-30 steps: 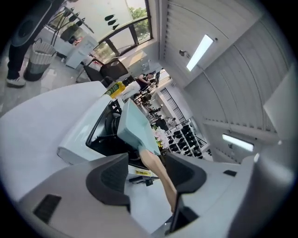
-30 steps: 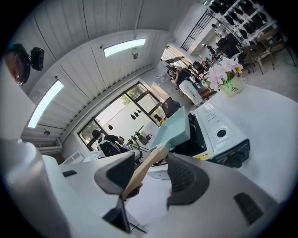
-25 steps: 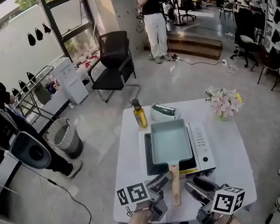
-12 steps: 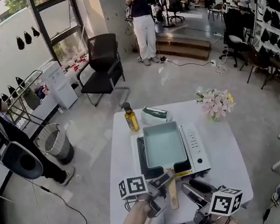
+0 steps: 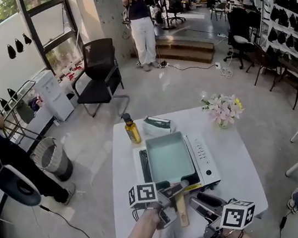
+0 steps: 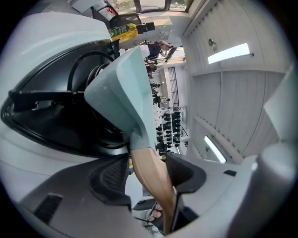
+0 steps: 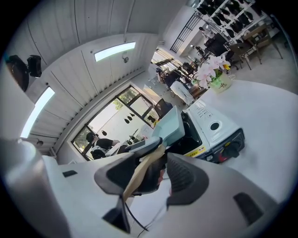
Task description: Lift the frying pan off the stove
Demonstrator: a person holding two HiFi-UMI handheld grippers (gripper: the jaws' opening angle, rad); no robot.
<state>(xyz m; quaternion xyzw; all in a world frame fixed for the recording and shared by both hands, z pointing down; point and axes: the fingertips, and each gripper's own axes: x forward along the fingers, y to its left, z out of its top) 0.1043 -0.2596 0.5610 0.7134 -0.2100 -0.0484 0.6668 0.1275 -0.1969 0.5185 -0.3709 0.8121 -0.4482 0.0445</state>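
A pale green rectangular frying pan [image 5: 169, 158] sits on the portable stove [image 5: 205, 161], its wooden handle [image 5: 182, 209] pointing toward me. My left gripper [image 5: 176, 189] reaches across from the left, its jaws closed on the handle just behind the pan. In the left gripper view the handle [image 6: 150, 173] fills the gap between the two pads of the left gripper [image 6: 146, 171], and the pan [image 6: 128, 88] rises beyond. My right gripper [image 5: 200, 198] hovers just right of the handle, open and holding nothing. In the right gripper view the right gripper [image 7: 156, 179] frames the handle [image 7: 142, 173] and the pan [image 7: 170, 128] beyond it.
On the white table [image 5: 130, 199] behind the stove stand a yellow oil bottle [image 5: 131, 129] and a folded cloth [image 5: 157, 124]; a flower vase [image 5: 221, 110] is at the back right. On the floor beyond are a bin [image 5: 49, 156] and a black chair [image 5: 97, 68]. A person [image 5: 140, 20] stands farther back.
My left gripper has slid right, and its jaws have come around the wooden handle. The right gripper stays open beside it. The pan still rests on the stove.
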